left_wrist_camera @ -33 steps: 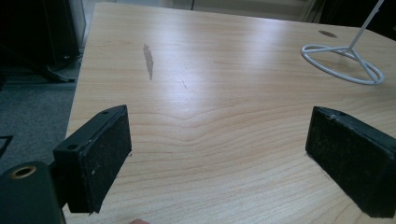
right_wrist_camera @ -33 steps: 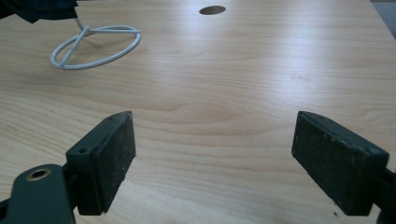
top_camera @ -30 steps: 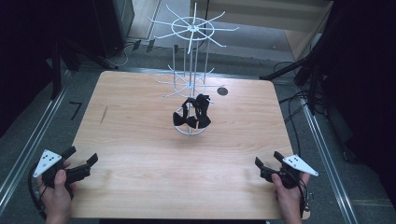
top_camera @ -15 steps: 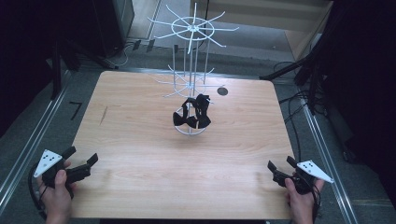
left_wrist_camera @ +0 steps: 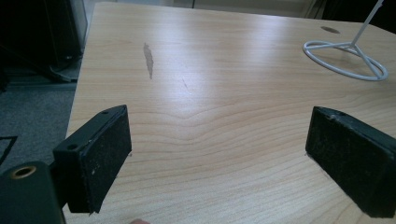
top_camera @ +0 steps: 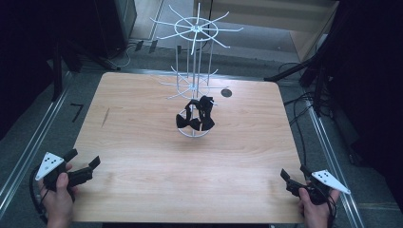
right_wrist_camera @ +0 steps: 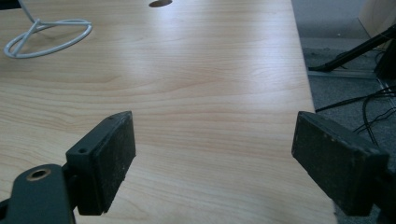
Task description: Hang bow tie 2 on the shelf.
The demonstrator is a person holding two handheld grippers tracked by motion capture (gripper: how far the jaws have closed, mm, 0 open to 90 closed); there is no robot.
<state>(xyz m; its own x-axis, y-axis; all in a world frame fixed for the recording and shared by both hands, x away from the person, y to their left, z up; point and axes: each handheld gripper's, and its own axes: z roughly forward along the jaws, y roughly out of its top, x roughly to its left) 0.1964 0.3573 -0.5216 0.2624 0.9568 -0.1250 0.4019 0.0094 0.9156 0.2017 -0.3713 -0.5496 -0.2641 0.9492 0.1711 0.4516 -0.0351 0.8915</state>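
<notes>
A: Where are the two grippers?

B: Both sit low at the near edge of the wooden counter (top_camera: 142,142). The left gripper (top_camera: 83,166) is at the near left corner, held in the person's left hand (top_camera: 59,199). The right gripper (top_camera: 293,179) is at the near right corner, in the right hand (top_camera: 316,209). They are well apart from each other.

A: And the jaws?

B: Spread wide on both, with nothing between them. In the left gripper view the left gripper (left_wrist_camera: 217,154) shows two black pads with bare wood in the gap. The right gripper view gives the same for the right gripper (right_wrist_camera: 212,158), with the counter's right edge and grey floor (right_wrist_camera: 341,42) past the far jaw.

A: What stands on the counter?

B: A white wire rack (top_camera: 195,71), upright near the middle toward the far side. It has a ring base, a thin pole and spokes fanning out at two levels. Its ring base shows in the left gripper view at upper right (left_wrist_camera: 345,58) and in the right gripper view at upper left (right_wrist_camera: 46,37).

A: Anything on it?

B: A bunch of black bow ties (top_camera: 196,114) sits low on the rack, just over the ring base. I cannot tell how many.

A: Other marks?

B: A small dark round hole (top_camera: 226,92) in the counter just right of the rack, and a dark streak (top_camera: 105,117) on the wood toward the left. Black cables (top_camera: 304,109) lie on the floor to the right.
</notes>
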